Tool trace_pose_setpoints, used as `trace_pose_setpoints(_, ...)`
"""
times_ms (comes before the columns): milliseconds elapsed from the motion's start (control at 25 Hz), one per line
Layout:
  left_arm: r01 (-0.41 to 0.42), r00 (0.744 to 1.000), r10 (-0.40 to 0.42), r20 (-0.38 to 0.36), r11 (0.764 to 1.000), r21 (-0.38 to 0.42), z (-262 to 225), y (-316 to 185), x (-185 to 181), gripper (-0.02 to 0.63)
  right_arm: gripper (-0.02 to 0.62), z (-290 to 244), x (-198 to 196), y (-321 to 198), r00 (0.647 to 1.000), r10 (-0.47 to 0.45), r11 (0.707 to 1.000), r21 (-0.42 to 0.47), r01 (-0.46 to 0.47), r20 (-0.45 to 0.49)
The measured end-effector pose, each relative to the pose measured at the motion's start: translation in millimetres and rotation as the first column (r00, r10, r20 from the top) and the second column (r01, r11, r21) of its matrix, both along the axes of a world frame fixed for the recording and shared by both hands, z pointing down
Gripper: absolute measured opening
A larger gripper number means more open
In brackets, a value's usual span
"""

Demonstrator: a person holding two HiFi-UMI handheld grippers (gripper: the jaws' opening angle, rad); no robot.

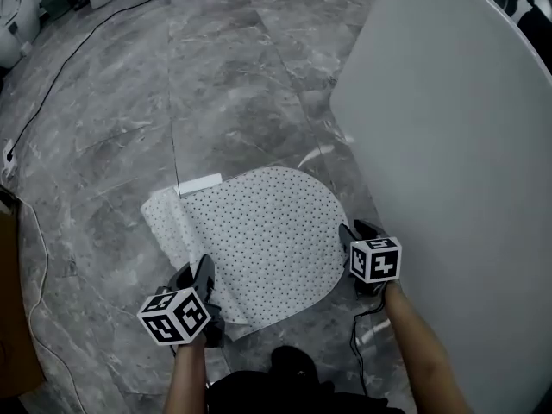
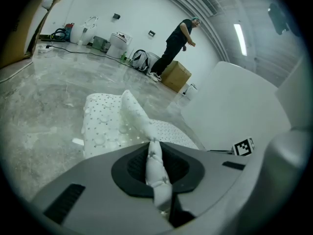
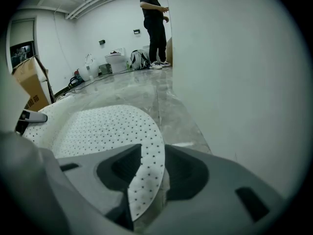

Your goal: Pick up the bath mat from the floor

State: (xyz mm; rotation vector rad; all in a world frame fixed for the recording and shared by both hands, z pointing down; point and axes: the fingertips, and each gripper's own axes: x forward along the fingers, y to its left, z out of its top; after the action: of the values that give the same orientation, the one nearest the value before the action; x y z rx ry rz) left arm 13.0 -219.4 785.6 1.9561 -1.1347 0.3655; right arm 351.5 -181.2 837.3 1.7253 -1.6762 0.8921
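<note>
Closest to us is the left gripper point(image 1: 198, 279) with its marker cube, and it's clenched hard on the bath mat point(image 1: 267, 235). Its own view shows a bunched ridge of the white dotted sheet squeezed between the jaws, standing up in a fold off the grey marble floor point(image 1: 216, 84). Smart spot, that near-left edge: a corner hold gives something to lift by. Across the middle, the mat lies mostly flat on the floor, folded over along its left and rounded on its right. Over to the right gripper point(image 1: 356, 234), and it's a different story: the jaws stand apart with the mat's curved rim threaded between them but not pinched, so that side reads as lined up rather than taken. My call is that the lift won't go cleanly until that side bites, otherwise the mat hangs from one corner. Containers now: a cardboard box point(image 1: 10, 317) sits at the far left edge, its inside out of sight. On the right is a big white curved wall point(image 1: 466, 145), likely a tub, with the mat just beside it and nothing of its interior showing.
</note>
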Motion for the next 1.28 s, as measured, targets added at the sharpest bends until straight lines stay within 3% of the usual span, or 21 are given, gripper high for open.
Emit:
trace_pose_setpoints(320, -0.106, 0.994, 0.106, -0.022, 0.994, -0.016, 6, 7, 42, 0.026, 0.149, 22, 4, -11, 0.999, -0.032, 0.996, -0.086, 0.031, -0.007)
trace_pose_setpoints(480, -0.138, 0.99, 0.137, -0.03, 0.99, -0.022, 7, 9, 50, 0.028, 0.199, 29, 1, -18, 0.999, -0.035, 0.989, -0.142, 0.04, 0.037)
trace_pose_setpoints(720, -0.135, 0.99, 0.134, -0.053, 0.99, -0.027, 8, 9, 43, 0.028, 0.218, 38, -3, -21, 0.993, 0.003, 0.982, -0.19, 0.02, 0.121)
trace_pose_setpoints(1080, -0.098, 0.993, 0.096, -0.075, 0.995, -0.019, 1, 7, 25, 0.028, 0.23, 35, -17, -18, 0.981, 0.006, 0.982, -0.187, 0.031, 0.192)
trace_pose_setpoints(1160, -0.091, 0.993, 0.089, -0.072, 0.996, -0.02, 1, 8, 20, 0.028, 0.23, 34, -32, -15, 0.971, -0.012, 0.979, -0.194, 0.06, 0.238)
trace_pose_setpoints(1280, -0.087, 0.994, 0.086, -0.061, 0.996, -0.019, 0, 10, 13, 0.028, 0.227, 33, -58, -9, 0.964, -0.111, 0.965, -0.206, 0.162, 0.24)
